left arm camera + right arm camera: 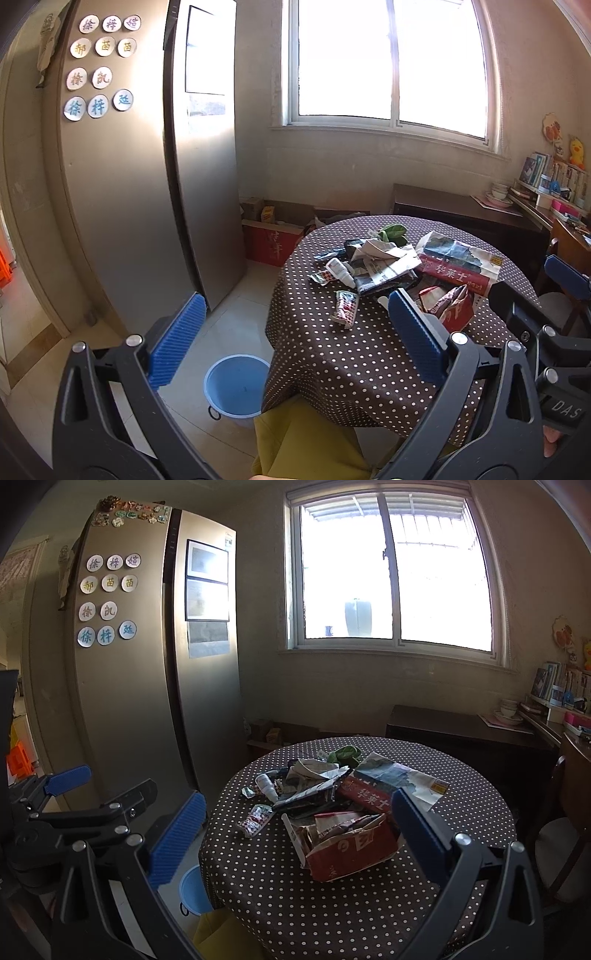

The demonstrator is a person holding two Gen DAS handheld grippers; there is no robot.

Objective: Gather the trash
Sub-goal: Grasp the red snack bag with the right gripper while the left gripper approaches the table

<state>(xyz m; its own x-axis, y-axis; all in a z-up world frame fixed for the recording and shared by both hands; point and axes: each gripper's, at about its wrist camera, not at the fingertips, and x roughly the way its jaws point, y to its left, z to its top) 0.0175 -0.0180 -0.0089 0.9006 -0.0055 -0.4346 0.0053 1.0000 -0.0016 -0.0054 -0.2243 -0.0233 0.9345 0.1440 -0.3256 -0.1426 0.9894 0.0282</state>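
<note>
Left gripper (295, 332): held up off the table's near edge, blue fingers wide apart, nothing between them.
Right gripper (299, 836): also raised in front of the table, fingers spread wide and empty; its body shows at the right edge of the left view.
Table (369, 915): round, under a brown cloth with white dots.
Trash (321, 794): heaped near the middle of the table, none of it touched by either tool.
Red box (351, 853): torn open, nearest piece of the heap, stuffed with crumpled paper.
Newspaper (317, 775): crumpled sheets behind the box, over dark packaging.
Bottle (341, 271): small and white, lying on its side at the heap's left edge.
Wrappers (345, 308): a red and white one lies flat on the cloth, apart from the heap on its left; a smaller one sits by the bottle.
Green thing (345, 754): at the far side of the heap; too small to tell what.
Bucket (236, 386): blue, on the floor tiles just left of the table.
Fridge (147, 686): tall, silver, left of the table, round magnets on its side.
</note>
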